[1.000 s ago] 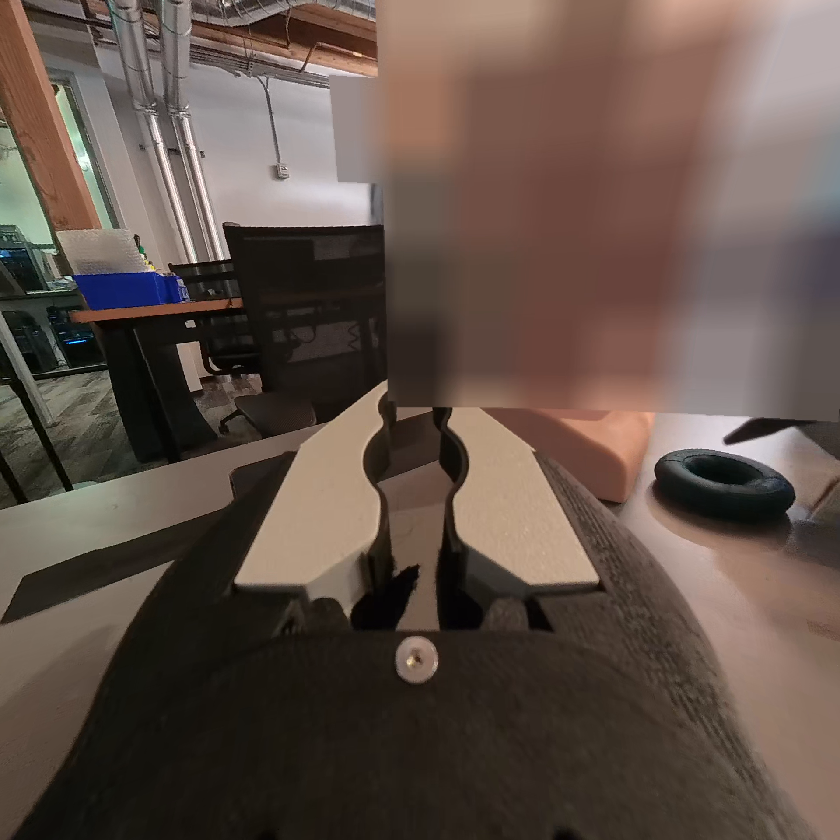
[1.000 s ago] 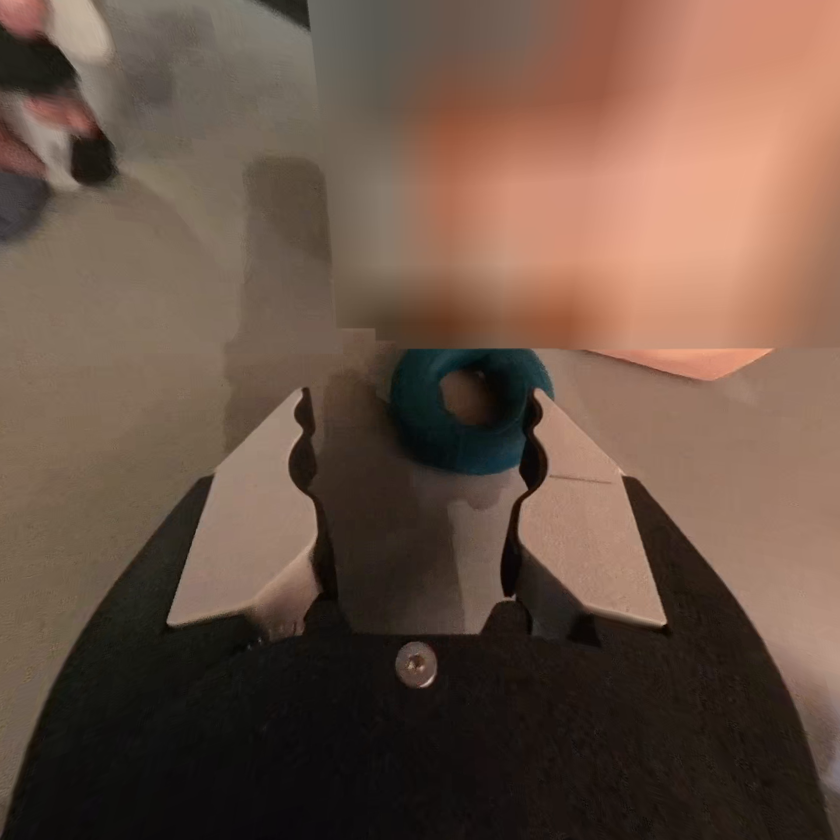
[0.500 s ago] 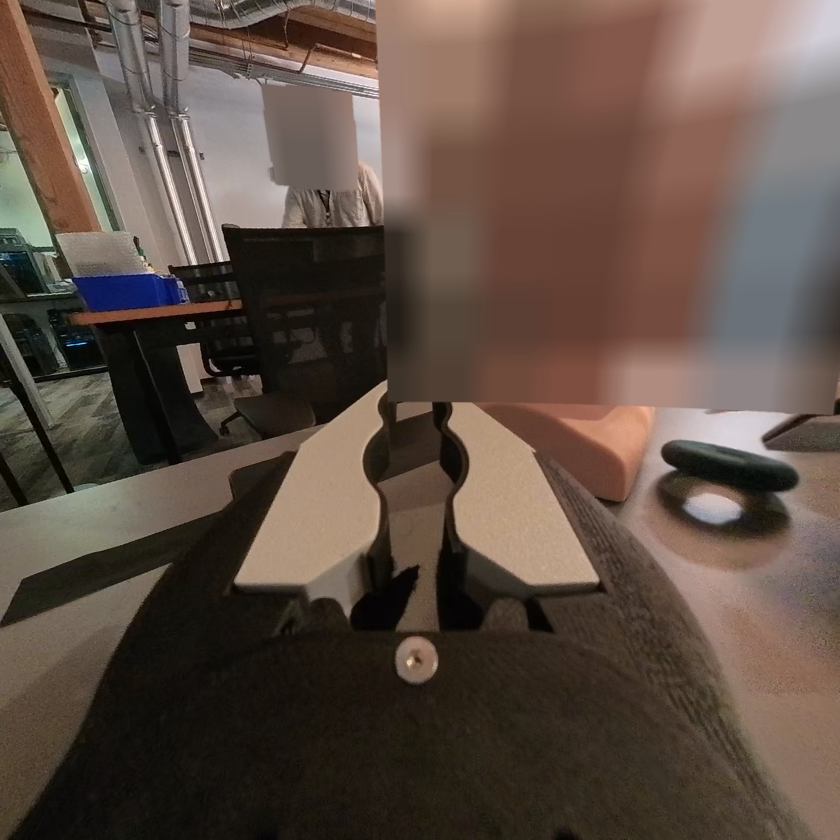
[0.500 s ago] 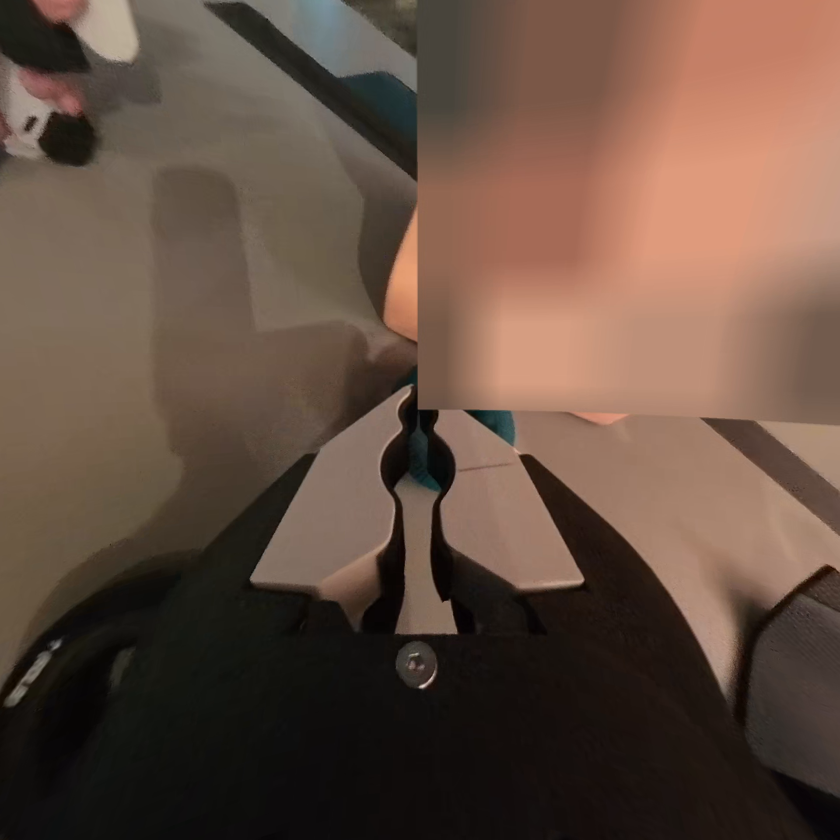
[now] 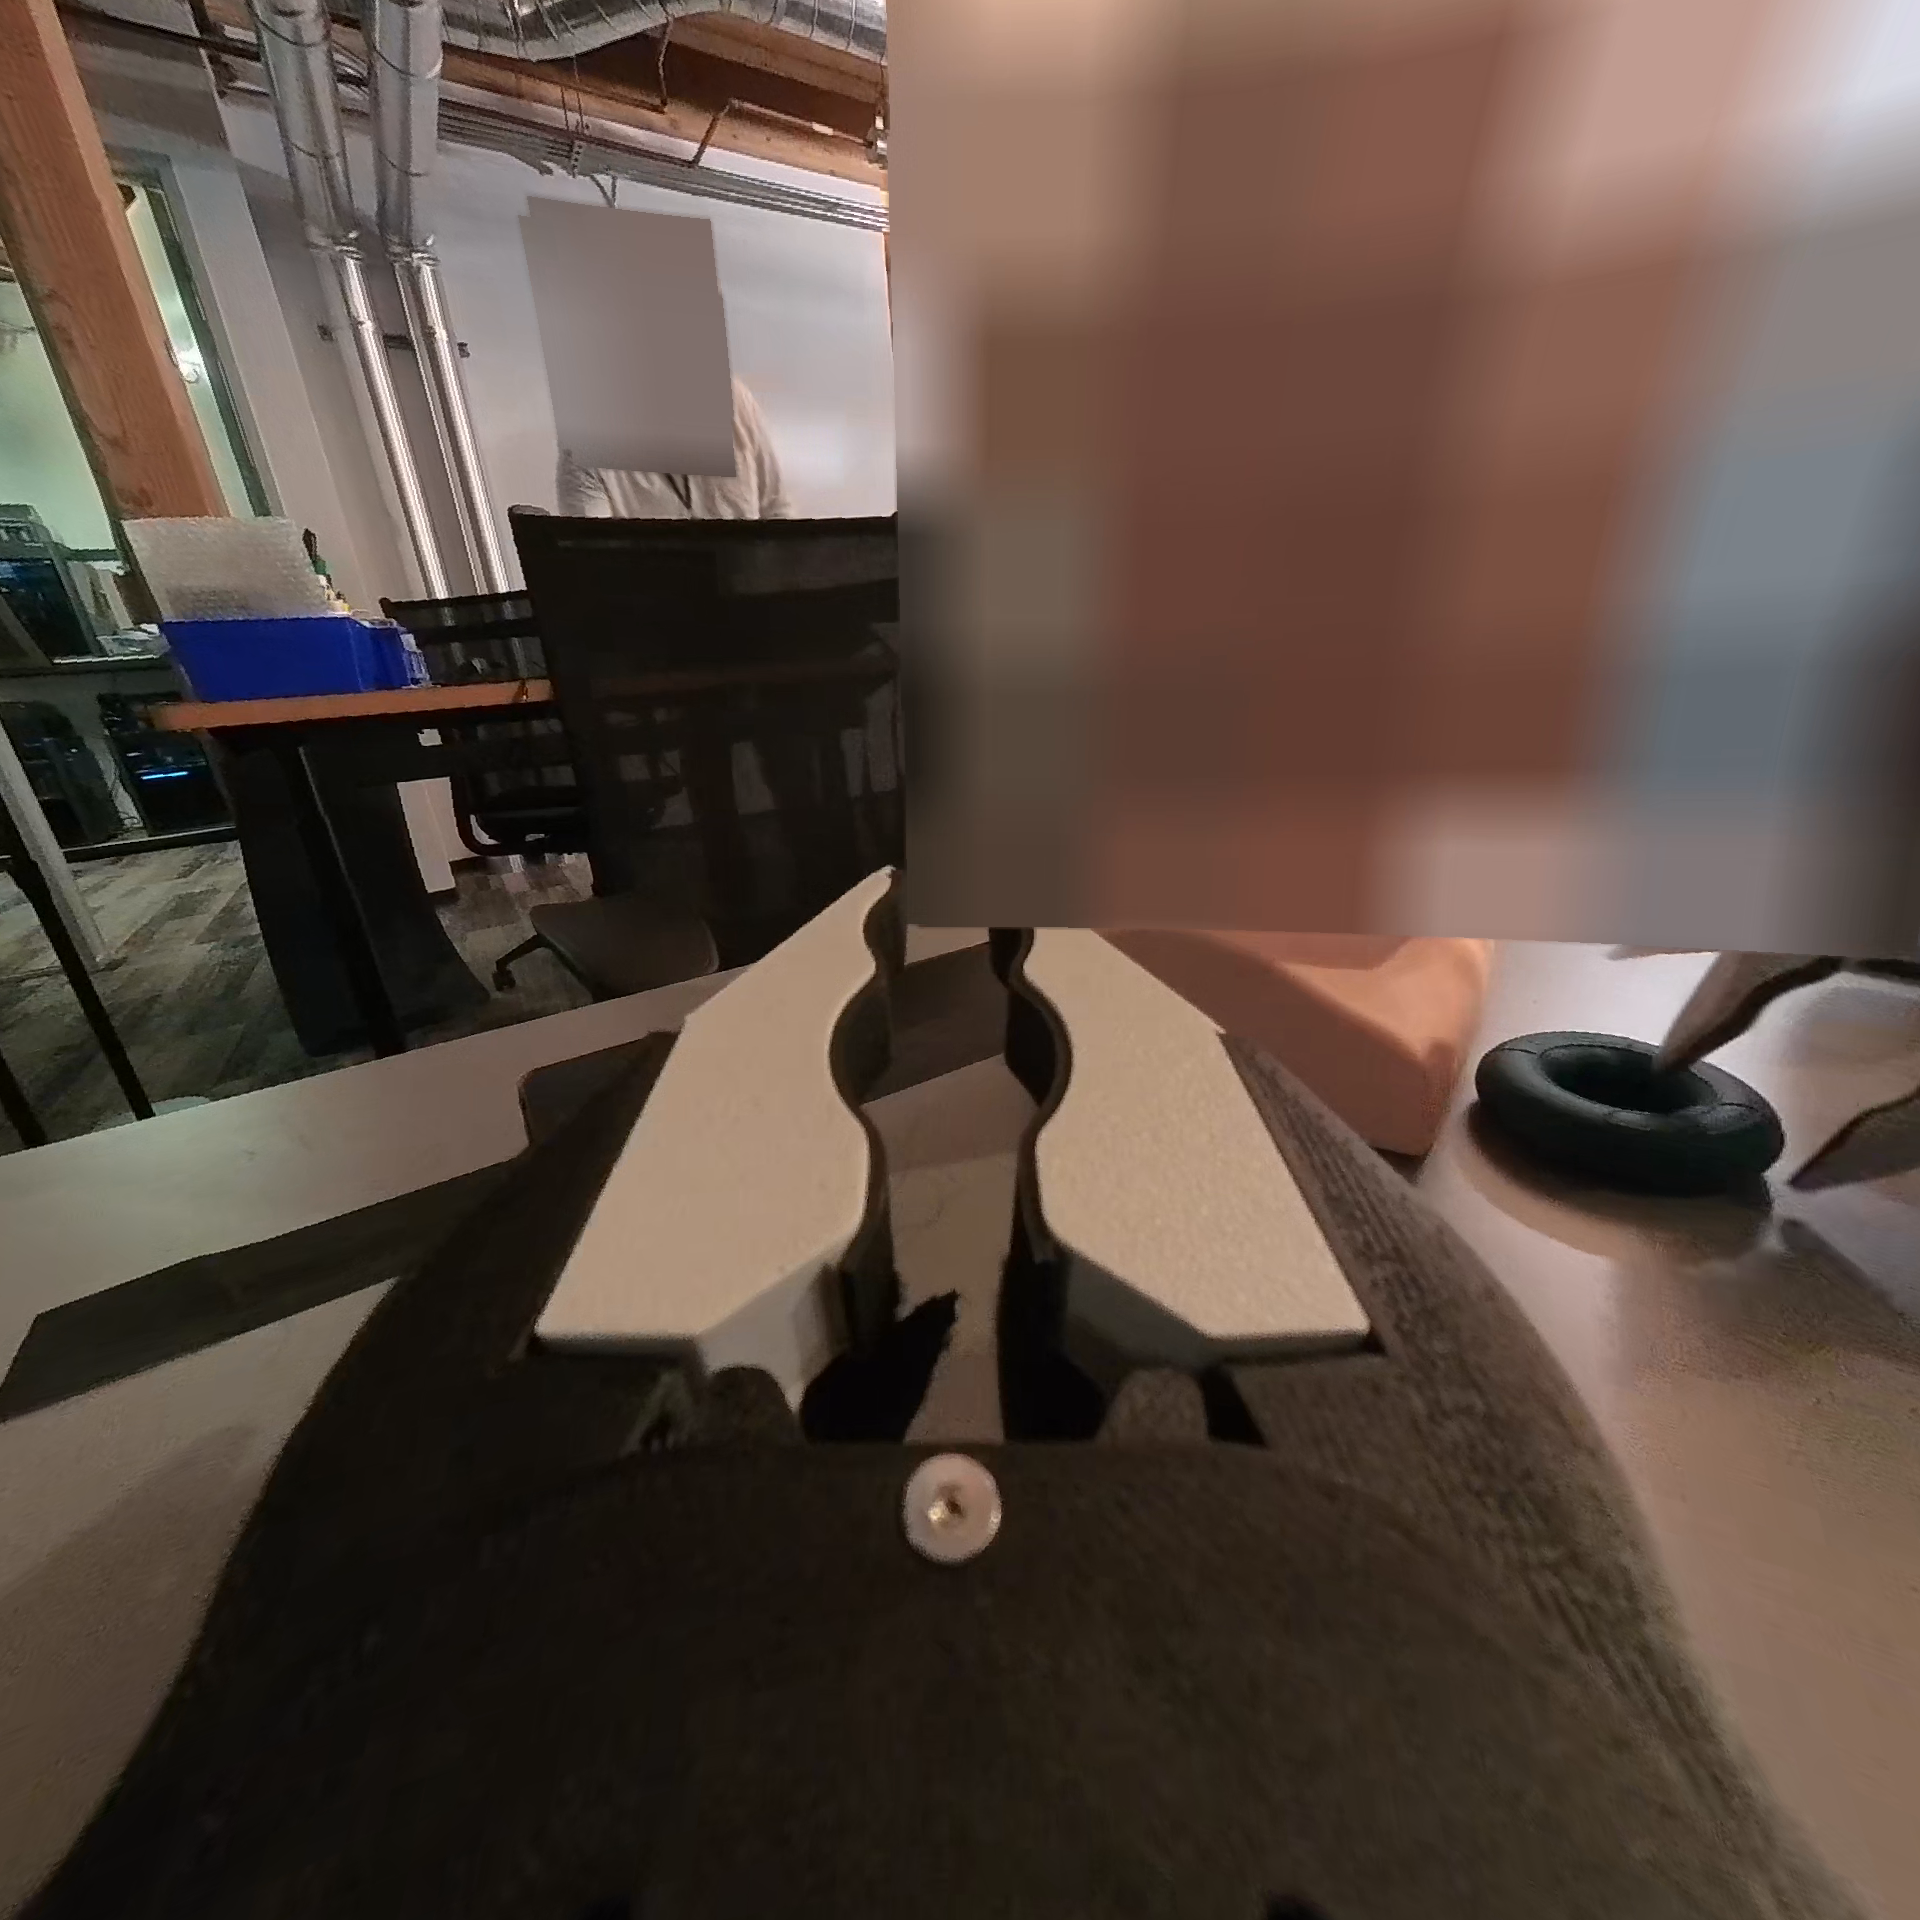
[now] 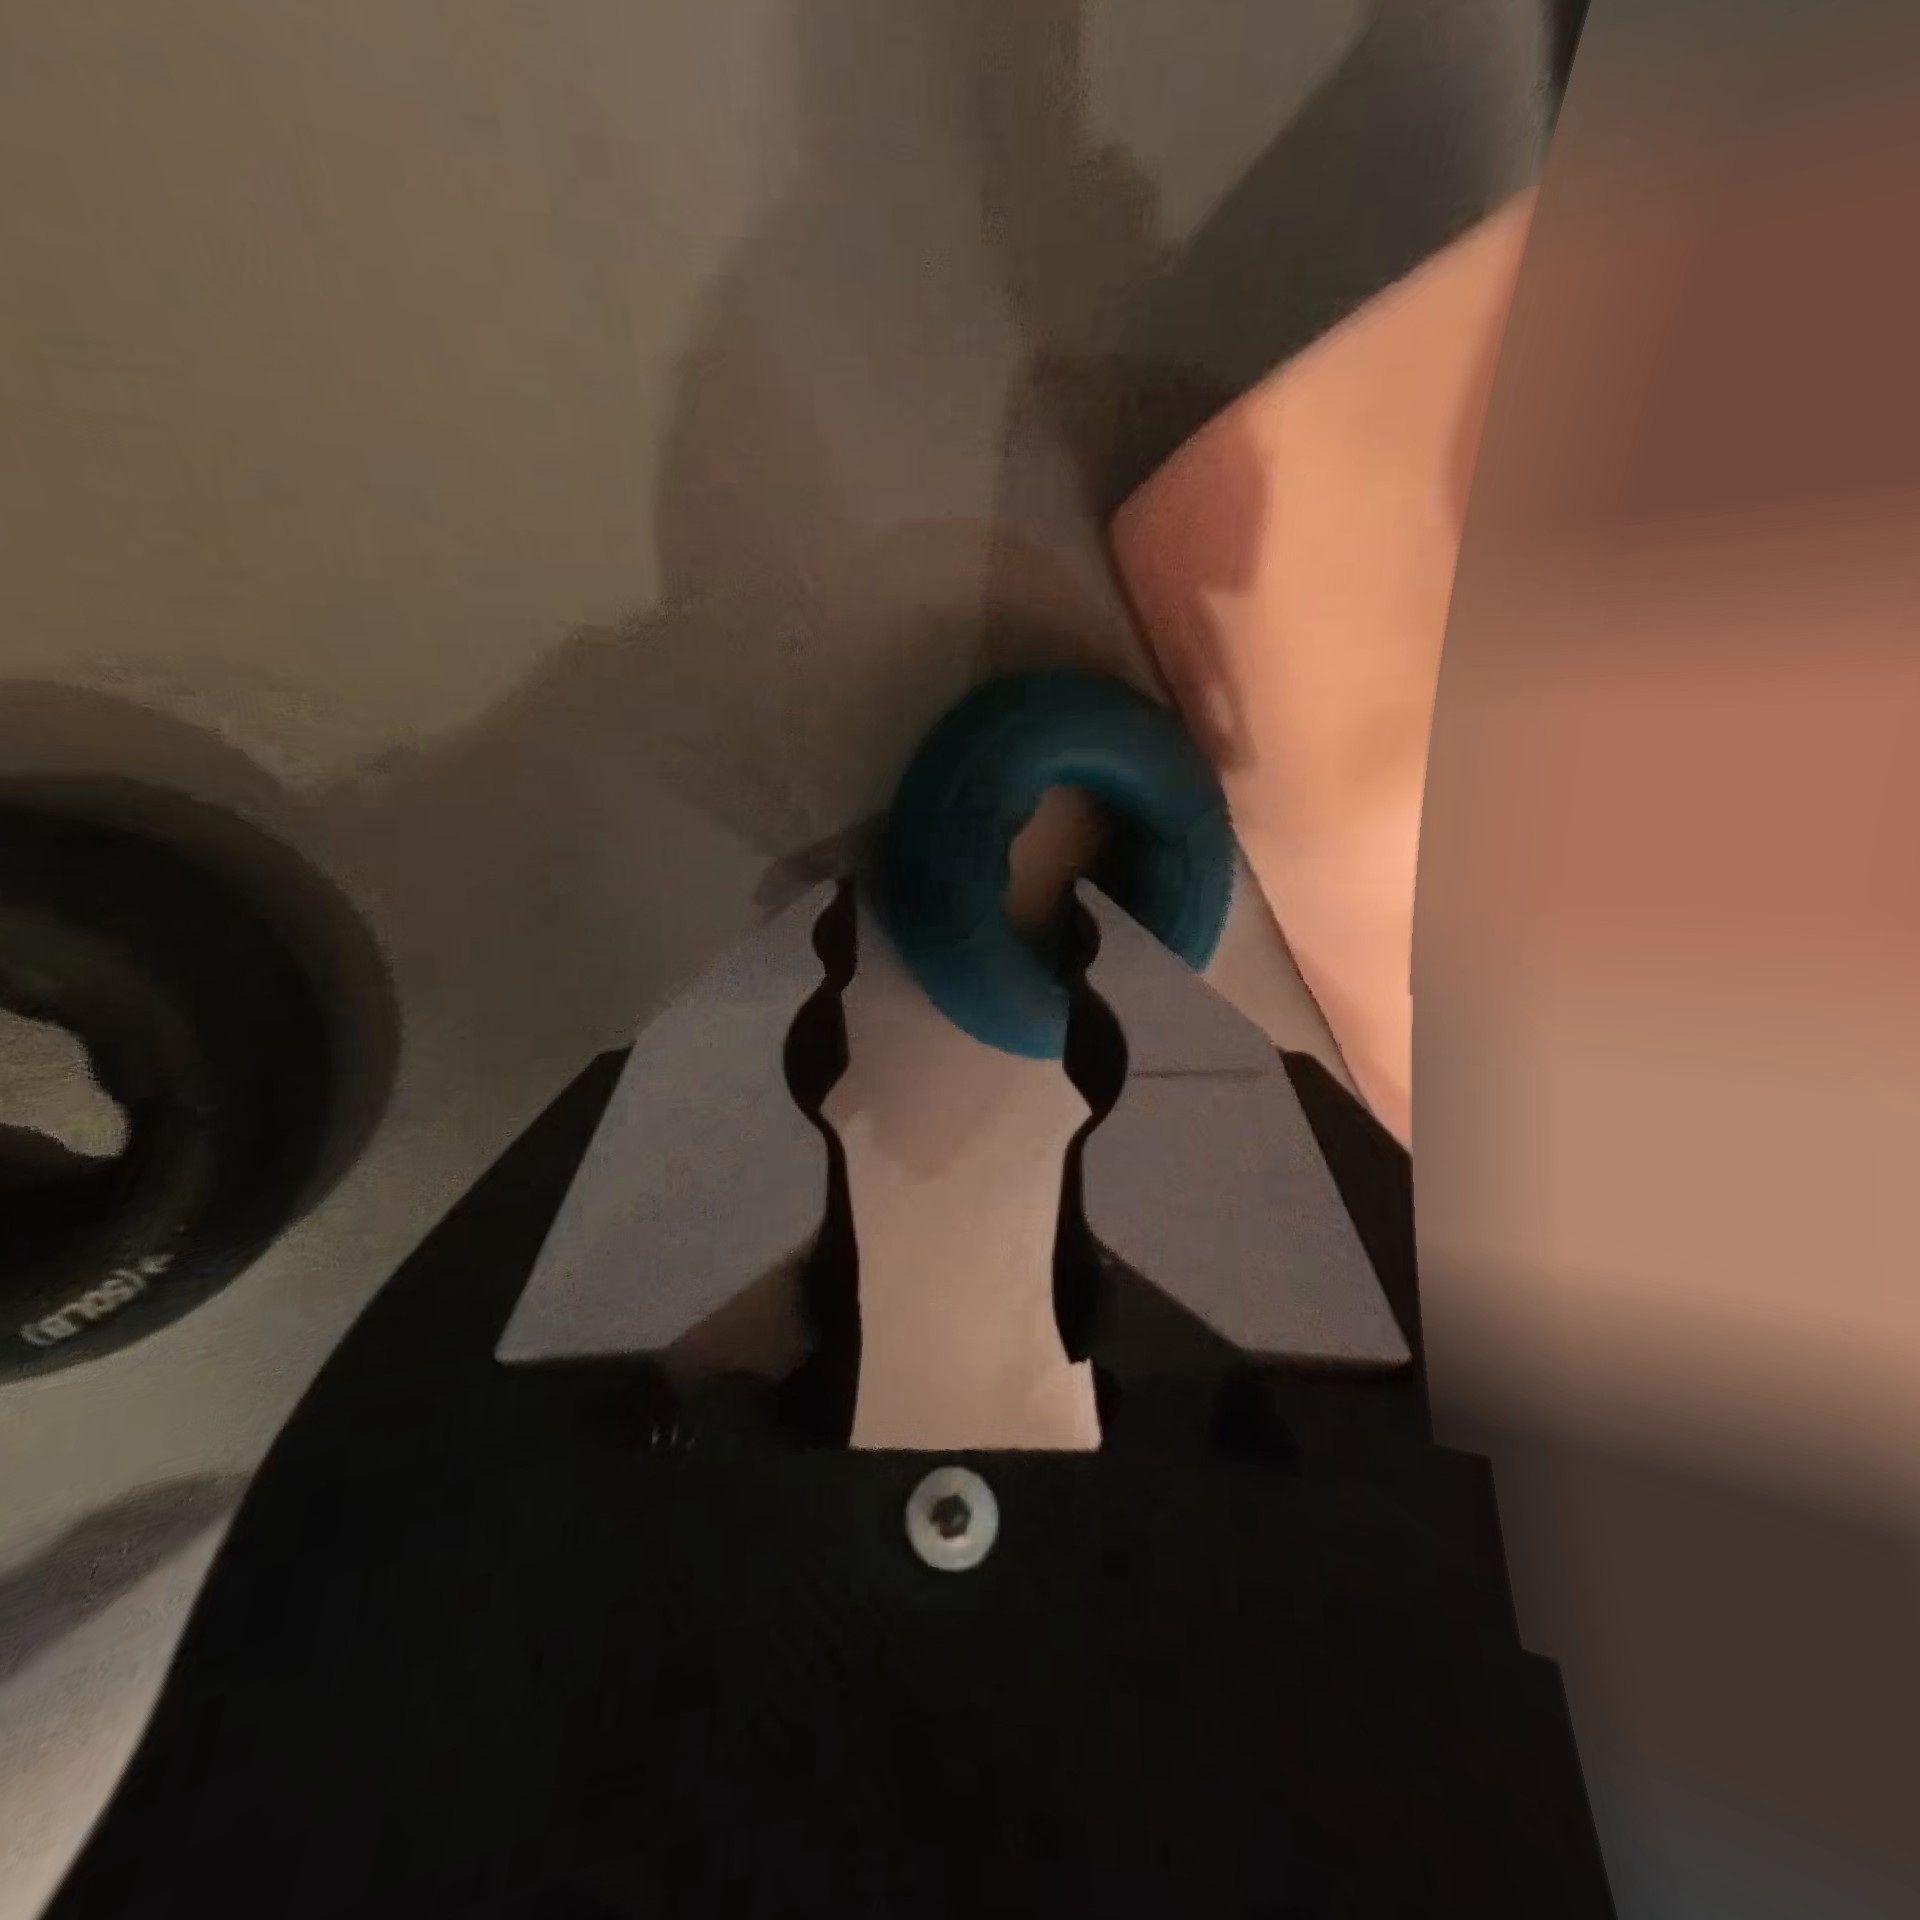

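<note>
A teal ring [image 6: 951,883] lies flat on the grey table [image 6: 416,416], against a salmon-coloured block [image 6: 1330,623]. My right gripper [image 6: 961,883] is open. Its right fingertip [image 6: 1101,920] is in the ring's hole and its left fingertip is outside, so the jaws straddle the ring's near wall with slack. The left wrist view shows the same ring [image 5: 1626,1112], dark, with that fingertip in it. My left gripper [image 5: 940,914] rests low over the table, its jaws closed to a narrow slit and holding nothing. Blur hides its right tip.
A black round object [image 6: 156,1091] lies on the table left of my right gripper. A dark tape strip [image 5: 208,1320] crosses the table at the left. Beyond the table's far edge stand a black mesh chair [image 5: 707,675], a person, and a desk with a blue bin [image 5: 281,655].
Half a second ago my right gripper was shut on the ring and held it off the table. Now the ring lies on the table and the jaws have opened. My left gripper has not moved.
</note>
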{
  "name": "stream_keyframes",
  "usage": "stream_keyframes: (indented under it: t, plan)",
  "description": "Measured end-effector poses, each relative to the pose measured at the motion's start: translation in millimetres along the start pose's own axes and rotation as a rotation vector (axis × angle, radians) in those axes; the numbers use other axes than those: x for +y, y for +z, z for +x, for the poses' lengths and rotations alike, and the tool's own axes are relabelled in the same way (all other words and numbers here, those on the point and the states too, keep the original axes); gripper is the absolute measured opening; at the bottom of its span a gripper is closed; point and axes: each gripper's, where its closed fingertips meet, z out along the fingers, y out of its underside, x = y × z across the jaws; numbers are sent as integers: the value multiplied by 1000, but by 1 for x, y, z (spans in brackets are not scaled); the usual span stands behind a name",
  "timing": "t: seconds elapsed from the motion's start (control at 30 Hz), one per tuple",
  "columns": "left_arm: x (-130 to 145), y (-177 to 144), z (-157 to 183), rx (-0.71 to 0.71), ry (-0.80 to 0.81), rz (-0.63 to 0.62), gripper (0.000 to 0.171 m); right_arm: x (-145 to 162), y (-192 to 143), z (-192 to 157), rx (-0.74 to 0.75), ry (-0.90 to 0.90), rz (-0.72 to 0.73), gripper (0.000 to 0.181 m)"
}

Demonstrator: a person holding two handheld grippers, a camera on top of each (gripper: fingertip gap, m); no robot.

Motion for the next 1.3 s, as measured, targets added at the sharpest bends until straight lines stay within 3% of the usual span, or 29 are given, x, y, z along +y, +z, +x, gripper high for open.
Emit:
stream_keyframes:
  t: [0.07,0.17,0.27,0.37,0.47,0.6,0.73,0.93,1.07,1.17,1.23,1.3]
  plan:
    - [0,0,0,0,-3,1,14,-3,8,-1,-94,-23,-63,24]
    - [-1,-1,0,2,-5,4,14,-3,10,-3,-207,12,-176,22]
    - [-1,-1,-1,0,-9,7,14,-9,-4,-13,-242,-65,-211,21]
    - [-1,-1,-2,-3,-21,6,14,-45,-51,-28,-279,-79,-108,21]
    - [-1,0,-3,-4,-24,7,14,-89,-122,-21,-247,-153,-9,21]
    - [-1,0,-1,-2,-12,5,14,-143,-213,36,-106,-254,34,22]
    - [-2,-1,-2,-3,-16,10,14,-183,-260,121,-15,-218,-13,22]
    - [-2,-1,-4,-7,-38,13,14,-209,-250,197,-57,-95,-127,22]
    - [-2,-1,-6,-11,-52,14,14,-212,-232,214,-30,-110,-197,22]
    - [-3,-1,-9,-21,-58,19,14,-228,-226,190,-44,-171,-137,22]
    - [-5,-3,-18,-60,-46,29,14,-241,-215,142,-116,-251,-69,22]
    - [-7,-7,-30,-108,-51,42,14,-237,-182,72,-241,-346,-29,22]
